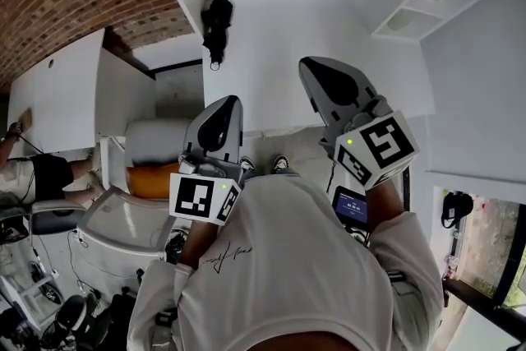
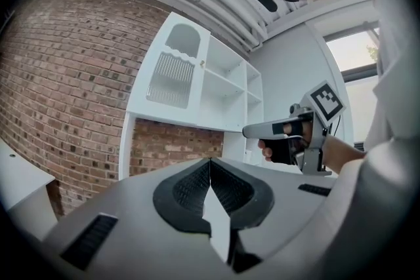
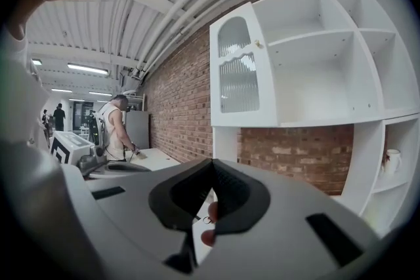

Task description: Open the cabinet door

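Observation:
The white wall cabinet (image 3: 315,56) has open shelves and one door with ribbed glass (image 3: 237,72) over its upper left compartment. A small knob (image 3: 258,44) sits at the door's right edge. The left gripper view shows the same door (image 2: 172,69), some way off. Both grippers are held up in the air, well short of the cabinet. My left gripper (image 2: 210,162) is shut, its pads meeting at the tip with nothing between them. My right gripper (image 3: 212,164) is also shut and empty. It appears higher than the left gripper (image 1: 220,107) in the head view (image 1: 316,71).
A brick wall (image 3: 177,95) runs behind and left of the cabinet. A white counter (image 3: 154,157) stands below the cabinet to the left, with a person (image 3: 118,128) at it further back. A white cup (image 3: 392,160) sits on a lower right shelf. A white armchair with an orange cushion (image 1: 152,179) is below me.

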`<move>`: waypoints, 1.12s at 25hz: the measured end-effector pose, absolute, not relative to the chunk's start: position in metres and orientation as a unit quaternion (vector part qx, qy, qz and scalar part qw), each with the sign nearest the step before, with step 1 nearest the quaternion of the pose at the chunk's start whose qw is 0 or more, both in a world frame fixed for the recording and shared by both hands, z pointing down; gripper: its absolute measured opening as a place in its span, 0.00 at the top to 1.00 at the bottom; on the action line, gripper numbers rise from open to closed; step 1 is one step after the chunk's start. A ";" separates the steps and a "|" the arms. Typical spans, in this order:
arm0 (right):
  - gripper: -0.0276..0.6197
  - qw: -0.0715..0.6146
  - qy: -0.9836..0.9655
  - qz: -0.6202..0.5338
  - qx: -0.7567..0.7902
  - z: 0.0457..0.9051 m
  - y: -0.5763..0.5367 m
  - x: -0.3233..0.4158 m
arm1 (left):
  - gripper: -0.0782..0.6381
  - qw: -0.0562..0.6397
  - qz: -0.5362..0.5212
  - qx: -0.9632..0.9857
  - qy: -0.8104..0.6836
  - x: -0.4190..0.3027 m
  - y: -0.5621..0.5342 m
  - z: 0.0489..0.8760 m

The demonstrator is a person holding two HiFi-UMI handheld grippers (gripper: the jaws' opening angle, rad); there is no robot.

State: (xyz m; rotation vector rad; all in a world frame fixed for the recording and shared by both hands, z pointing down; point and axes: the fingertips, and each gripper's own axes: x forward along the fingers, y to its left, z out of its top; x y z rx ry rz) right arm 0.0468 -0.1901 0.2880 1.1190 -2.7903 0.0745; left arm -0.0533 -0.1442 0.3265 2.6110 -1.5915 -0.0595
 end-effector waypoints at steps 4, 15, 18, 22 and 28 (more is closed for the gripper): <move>0.92 0.056 -0.922 0.008 0.382 0.272 -0.205 0.052 | 0.87 0.046 -0.018 0.855 -0.516 -0.056 -0.141 0.328; 0.91 0.051 -0.925 -0.023 0.377 0.246 -0.232 0.052 | 0.87 0.049 -0.021 0.853 -0.519 -0.066 -0.137 0.328; 0.91 0.059 -0.928 -0.040 0.365 0.244 -0.238 0.049 | 0.87 0.049 -0.022 0.853 -0.519 -0.067 -0.135 0.328; 0.85 0.074 -0.925 -0.072 0.367 0.236 -0.247 0.045 | 0.87 0.050 -0.022 0.853 -0.519 -0.072 -0.133 0.330; 0.77 0.076 -0.924 -0.070 0.369 0.226 -0.270 0.046 | 0.87 0.054 -0.024 0.851 -0.522 -0.075 -0.130 0.329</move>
